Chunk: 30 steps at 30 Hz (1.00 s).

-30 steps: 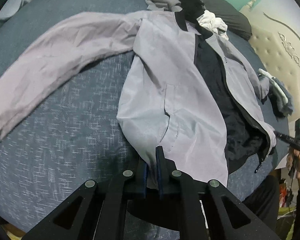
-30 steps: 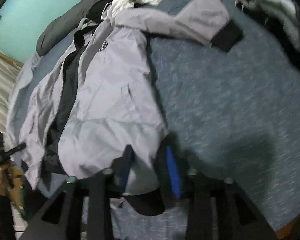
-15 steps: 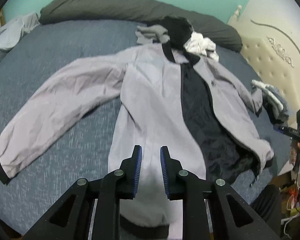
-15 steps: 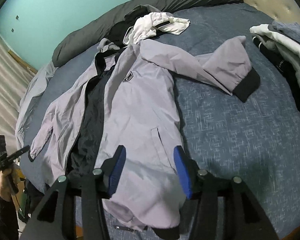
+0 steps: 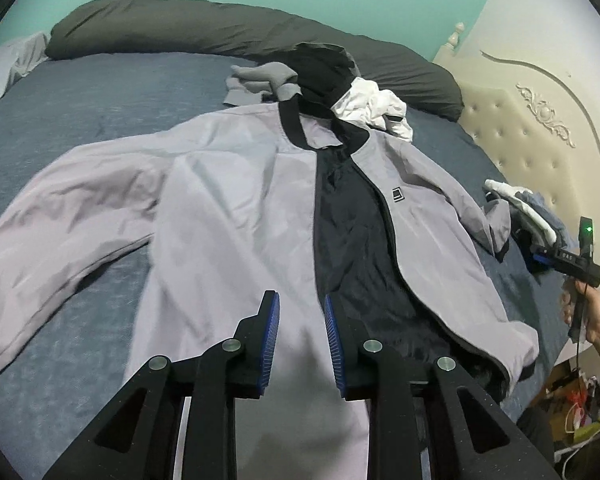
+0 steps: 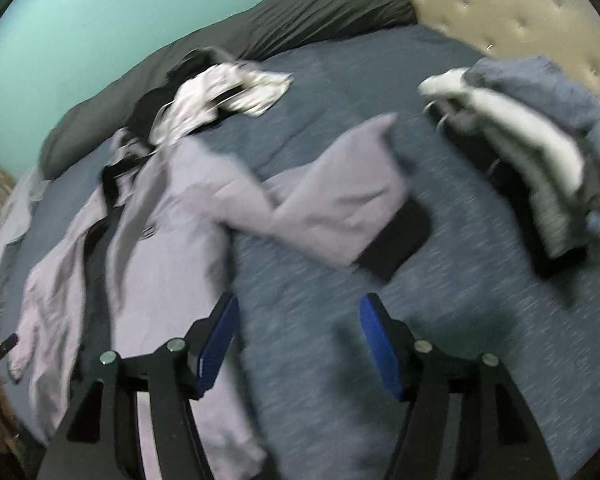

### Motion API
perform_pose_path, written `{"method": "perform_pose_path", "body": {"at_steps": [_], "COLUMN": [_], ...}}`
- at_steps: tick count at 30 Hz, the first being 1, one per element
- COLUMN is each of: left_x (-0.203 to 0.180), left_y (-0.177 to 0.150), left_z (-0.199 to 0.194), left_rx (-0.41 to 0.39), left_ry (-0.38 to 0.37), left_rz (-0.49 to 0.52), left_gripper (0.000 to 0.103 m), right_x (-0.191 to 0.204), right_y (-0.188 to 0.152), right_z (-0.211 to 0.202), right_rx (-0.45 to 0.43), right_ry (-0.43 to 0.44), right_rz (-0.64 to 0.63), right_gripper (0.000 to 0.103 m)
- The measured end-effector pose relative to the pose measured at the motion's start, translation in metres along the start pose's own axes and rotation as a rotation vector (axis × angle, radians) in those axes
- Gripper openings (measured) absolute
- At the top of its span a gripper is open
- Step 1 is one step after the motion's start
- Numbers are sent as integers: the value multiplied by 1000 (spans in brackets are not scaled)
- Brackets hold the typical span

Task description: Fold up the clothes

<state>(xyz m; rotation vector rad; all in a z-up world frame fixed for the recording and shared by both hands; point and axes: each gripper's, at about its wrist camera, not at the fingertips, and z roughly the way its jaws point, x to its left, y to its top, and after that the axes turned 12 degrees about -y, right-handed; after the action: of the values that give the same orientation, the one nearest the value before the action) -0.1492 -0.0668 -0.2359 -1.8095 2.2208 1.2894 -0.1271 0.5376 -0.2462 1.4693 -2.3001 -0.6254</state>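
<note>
Grey jacket [image 5: 228, 208] spread open, front up, on the blue bedspread [image 5: 100, 92]; both grippers parted and empty.

The left gripper [image 5: 300, 320] is held above the jacket's hem, its jaws just opened narrowly, nothing between them. The right gripper [image 6: 298, 328] is spread wider, jaws just opened, over bare bedspread beside the jacket's edge. Open bedspread is seen between the cuffed sleeve [image 6: 340, 216] and the folded pile [image 6: 540, 168]. A dark bolster [image 5: 220, 28], teal wall and tufted headboard [image 5: 540, 128] bound the bed.
</note>
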Motion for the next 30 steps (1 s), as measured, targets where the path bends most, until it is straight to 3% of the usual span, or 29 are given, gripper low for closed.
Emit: {"method": "perform_pose_path", "body": {"at_steps": [4,10,24,30], "left_x": [3,9,37,45], "left_y": [5,5,5,3], "left_z": [27,59,60,61], "left_rx": [-2,20,12,13], "left_ry": [-16,-25,-25,-27], "left_rz": [-13,-1,-23,-37], "left_gripper": [26,26,26,26], "right_x": [10,66,280,346], "right_y": [16,37,59,57], "right_z": [8,35,88,109], "right_rx": [-29,-15,121,167], "right_ry": [11,78,396,450], "right_rz": [-60,-130,-290,-325], "right_gripper": [67,69,69,69]}}
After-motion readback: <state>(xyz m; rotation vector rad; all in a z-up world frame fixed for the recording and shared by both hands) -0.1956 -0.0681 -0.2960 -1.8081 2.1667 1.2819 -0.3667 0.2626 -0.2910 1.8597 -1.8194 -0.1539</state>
